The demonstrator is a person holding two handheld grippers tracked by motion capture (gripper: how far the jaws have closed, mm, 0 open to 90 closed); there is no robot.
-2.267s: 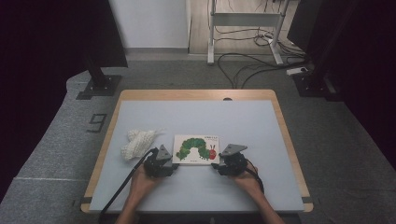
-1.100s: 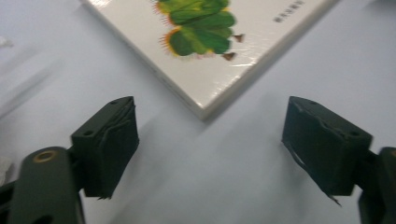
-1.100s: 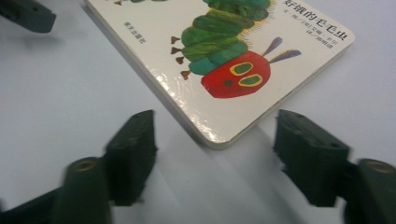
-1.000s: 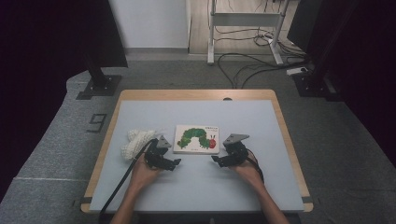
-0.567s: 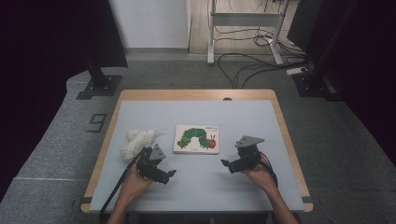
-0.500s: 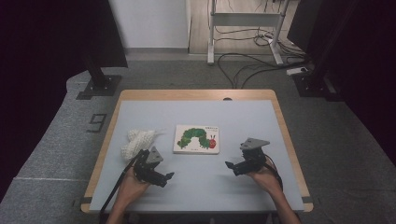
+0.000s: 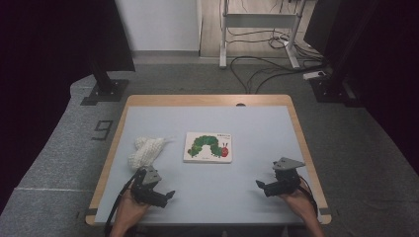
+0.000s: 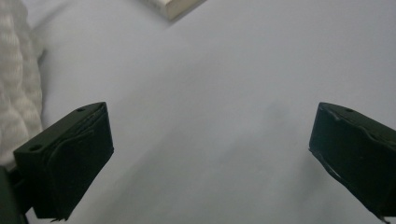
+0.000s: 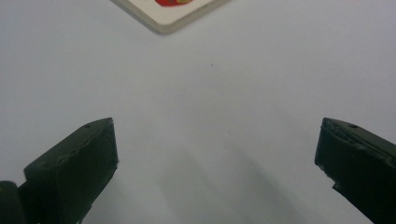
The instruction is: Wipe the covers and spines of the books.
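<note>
From the high view, you are working over one pale blue table with a wooden rim (image 7: 148, 101), and it is carrying two loose things: one flat square picture book with a green caterpillar on its white cover (image 7: 208, 147) and one bundle of white knitted cloth (image 7: 146, 150). The book is lying flat near the table's middle, and the cloth is sitting just to its left, apart from it. You are holding one black left gripper (image 7: 167, 196) near the front left corner and one black right gripper (image 7: 262, 184) near the front right corner. Both are sitting well short of the book, one to each side, their tips turned inward.

In the left gripper view, your jaws are standing wide apart after just opening, with bare table between them. The book's corner (image 8: 180, 7) is showing far ahead at the top edge, and the cloth (image 8: 16, 84) is lying beside the left jaw.

In the right gripper view, your jaws are likewise standing wide apart after just opening, gripping nothing. The book's corner (image 9: 170, 16) is lying well ahead, between the jaw lines.
</note>
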